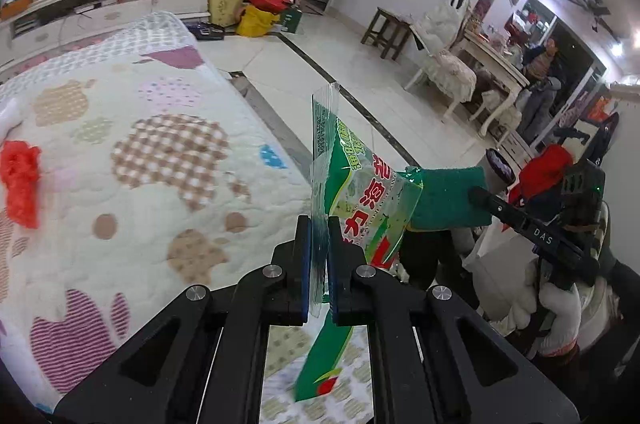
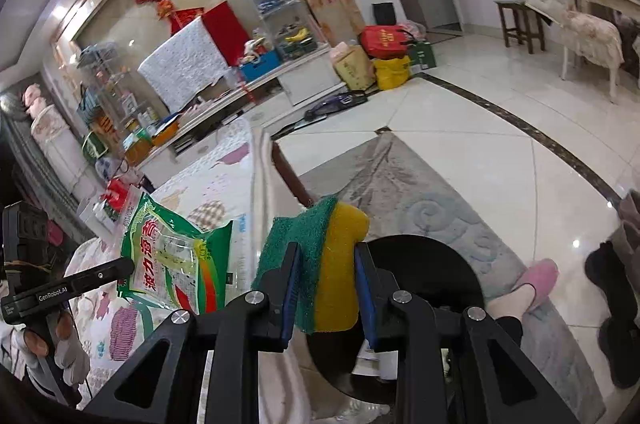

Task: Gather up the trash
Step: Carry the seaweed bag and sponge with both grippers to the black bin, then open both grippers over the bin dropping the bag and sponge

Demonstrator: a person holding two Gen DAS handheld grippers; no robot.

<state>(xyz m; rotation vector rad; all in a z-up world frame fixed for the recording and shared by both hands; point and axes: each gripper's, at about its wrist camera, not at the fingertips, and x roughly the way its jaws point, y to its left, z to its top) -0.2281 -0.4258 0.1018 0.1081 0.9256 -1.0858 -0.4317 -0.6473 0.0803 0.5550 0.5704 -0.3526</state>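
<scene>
My left gripper [image 1: 319,236] is shut on a green snack wrapper [image 1: 352,183] with red Chinese letters, held upright above the quilt-covered table [image 1: 120,143]. The wrapper also shows in the right wrist view [image 2: 176,260], at the left. My right gripper [image 2: 326,264] is shut on a yellow sponge with a green scouring side [image 2: 324,256], held over a black round bin [image 2: 432,276] on the floor. In the left wrist view the sponge [image 1: 448,199] shows just right of the wrapper. A crumpled red scrap [image 1: 20,179] lies at the quilt's left edge.
A grey rug [image 2: 420,191] lies on the white tile floor under the bin. A pink slipper [image 2: 536,280] and dark shoes [image 2: 616,304] are to the right. Bags and boxes [image 2: 380,59] stand by the TV cabinet. A stool [image 1: 388,31], chairs and a dining table stand beyond.
</scene>
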